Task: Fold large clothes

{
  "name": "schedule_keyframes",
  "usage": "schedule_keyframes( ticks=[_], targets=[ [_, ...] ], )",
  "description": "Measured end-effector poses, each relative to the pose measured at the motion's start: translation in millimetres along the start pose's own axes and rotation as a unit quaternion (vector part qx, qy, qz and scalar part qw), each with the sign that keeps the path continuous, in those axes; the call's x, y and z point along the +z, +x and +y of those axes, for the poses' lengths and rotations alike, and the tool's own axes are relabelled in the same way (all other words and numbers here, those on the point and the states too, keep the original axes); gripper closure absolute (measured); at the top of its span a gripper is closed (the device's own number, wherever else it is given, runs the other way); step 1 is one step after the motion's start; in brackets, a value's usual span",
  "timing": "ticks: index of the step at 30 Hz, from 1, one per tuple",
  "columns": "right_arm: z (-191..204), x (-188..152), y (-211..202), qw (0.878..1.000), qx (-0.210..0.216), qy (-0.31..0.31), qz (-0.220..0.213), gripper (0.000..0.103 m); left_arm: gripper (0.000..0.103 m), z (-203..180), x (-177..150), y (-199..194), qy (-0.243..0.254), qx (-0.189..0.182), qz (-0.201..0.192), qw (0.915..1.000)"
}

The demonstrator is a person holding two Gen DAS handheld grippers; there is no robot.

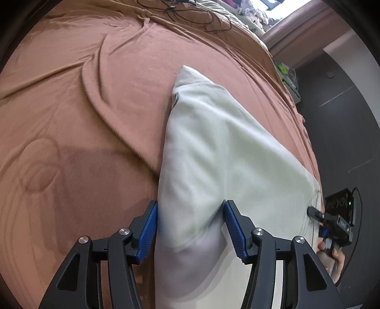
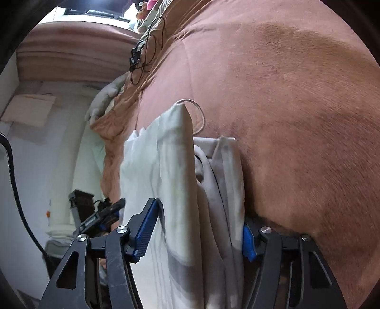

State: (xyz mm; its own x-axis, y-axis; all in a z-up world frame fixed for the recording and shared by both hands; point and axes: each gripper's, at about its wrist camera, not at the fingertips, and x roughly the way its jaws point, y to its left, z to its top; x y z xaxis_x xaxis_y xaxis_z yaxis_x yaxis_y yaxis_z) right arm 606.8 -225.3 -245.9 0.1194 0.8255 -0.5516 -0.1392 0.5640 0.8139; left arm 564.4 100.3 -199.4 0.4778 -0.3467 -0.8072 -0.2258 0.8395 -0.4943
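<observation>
A large white garment (image 1: 213, 142) lies folded into a thick wedge on the brown bed cover (image 1: 83, 99). My left gripper (image 1: 190, 211) is shut on its near bunched end, and the cloth fills the gap between the blue pads. In the right wrist view the same garment (image 2: 171, 154) hangs in several layered folds. My right gripper (image 2: 199, 221) is shut on them, with its right pad half buried in cloth. The right gripper (image 1: 315, 214) also shows at the garment's far right edge, with a hand (image 1: 337, 256) on its handle.
Black cables (image 1: 190, 14) lie at the far end of the bed. The bed's edge drops to a dark floor (image 1: 344, 142), where a black box (image 1: 339, 202) stands. A clear loop (image 2: 198, 114) sticks out at the garment's top. The brown cover (image 2: 296, 118) spreads wide to the right.
</observation>
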Motion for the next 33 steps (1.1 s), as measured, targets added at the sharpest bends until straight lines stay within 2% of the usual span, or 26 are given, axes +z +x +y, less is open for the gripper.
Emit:
schedule_keyframes(
  ticks=[2,6,7,10,15,18,24,30,33],
  targets=[
    [0.3,1.2,3.1,1.000,0.005,0.006,0.001,0.045,0.046,-1.6,8.9,8.1,-0.008,-0.003,0.005,1.0000],
    [0.7,0.6,5.3,1.000,0.004,0.014,0.004,0.068,0.047,-2.0,20.9,16.6,-0.022,-0.004,0.006,0.9997],
    [2.7,0.0,3.9,1.000,0.002,0.012,0.002,0.074,0.049,-1.8,20.2,15.5,-0.025,-0.005,0.006,0.9997],
    [20.2,-5.8,-7.6,1.000,-0.001,-0.018,-0.015,0.080,0.061,-9.8,19.1,8.8,-0.016,0.004,0.001,0.9999],
    [54.9,-15.9,-24.1,0.998,-0.018,-0.058,-0.034,0.083,0.075,-25.4,20.9,-10.9,0.005,0.013,-0.017,0.9998],
    [74.0,-24.3,-37.1,0.995,-0.027,-0.079,-0.046,0.084,0.078,-35.5,17.3,-30.3,0.017,0.012,-0.036,0.9992],
    [105.0,-43.6,-68.0,0.991,-0.032,-0.102,-0.079,0.085,0.081,-57.5,3.9,-75.5,0.031,-0.001,-0.079,0.9964],
    [136.6,-75.0,-111.0,0.982,-0.042,-0.136,-0.122,0.085,0.082,-93.5,-25.2,-132.7,0.047,-0.023,-0.139,0.9889],
    [150.7,-86.7,-134.6,0.977,-0.044,-0.148,-0.144,0.086,0.083,-108.9,-36.2,-152.0,0.050,-0.040,-0.151,0.9864]
  ],
)
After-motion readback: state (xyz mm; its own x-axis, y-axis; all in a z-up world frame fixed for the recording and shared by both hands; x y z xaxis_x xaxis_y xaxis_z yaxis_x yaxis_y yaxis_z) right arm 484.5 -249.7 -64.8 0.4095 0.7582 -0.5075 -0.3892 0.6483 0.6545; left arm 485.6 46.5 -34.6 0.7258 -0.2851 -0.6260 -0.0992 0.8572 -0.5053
